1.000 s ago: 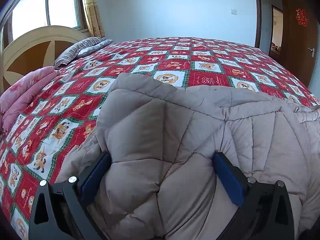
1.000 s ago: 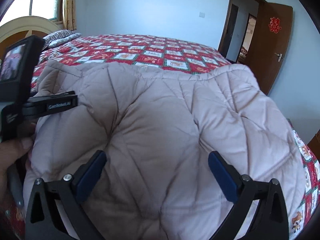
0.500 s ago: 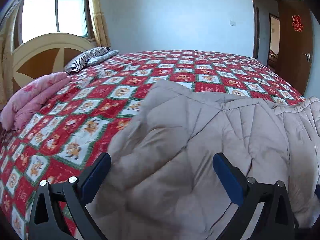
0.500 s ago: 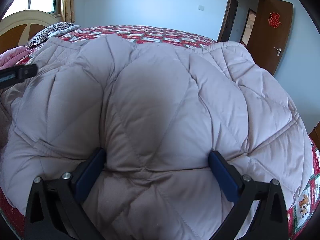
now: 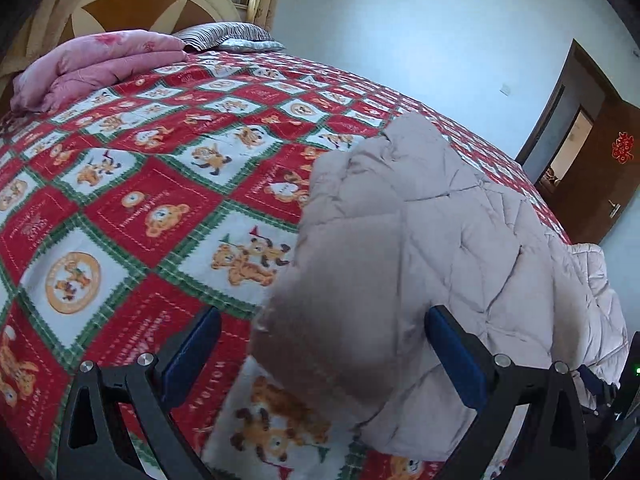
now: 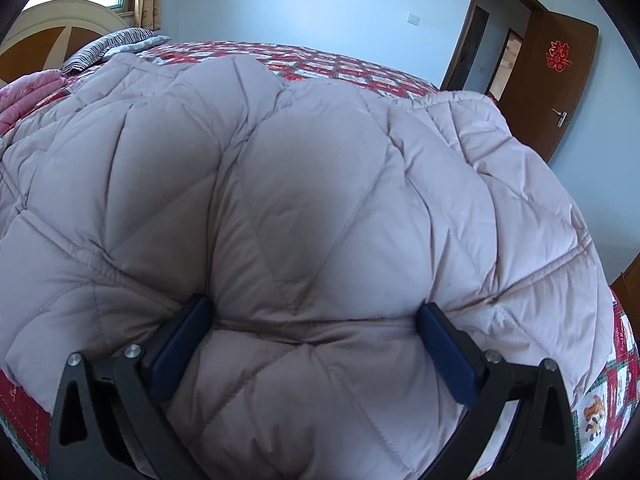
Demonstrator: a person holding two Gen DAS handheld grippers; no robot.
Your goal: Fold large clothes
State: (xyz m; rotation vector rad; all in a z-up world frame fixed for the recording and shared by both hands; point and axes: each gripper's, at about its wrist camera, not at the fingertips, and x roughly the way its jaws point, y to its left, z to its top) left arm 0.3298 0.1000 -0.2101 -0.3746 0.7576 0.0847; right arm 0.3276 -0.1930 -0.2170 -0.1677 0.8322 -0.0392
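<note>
A large beige quilted down coat (image 6: 320, 160) lies spread over the near part of the bed. My right gripper (image 6: 314, 307) is open, both blue fingers pressed into the padding, which bulges between them. In the left wrist view the coat (image 5: 420, 220) fills the right half, and its blurred left edge hangs between the fingers of my left gripper (image 5: 323, 316). That gripper is open and holds nothing. The fabric lies against its right finger (image 5: 452, 352), while the left finger (image 5: 192, 344) is over bare bedspread.
A red, white and green bear-patterned bedspread (image 5: 140, 200) covers the bed. A folded pink quilt (image 5: 100, 60) and a striped pillow (image 5: 224, 34) lie by the wooden headboard (image 5: 152, 4). A brown door (image 6: 560, 80) stands open at the right.
The left gripper has swung left off the coat, so bedspread now fills its left half. The right gripper stays pressed into the coat, which has spread flatter.
</note>
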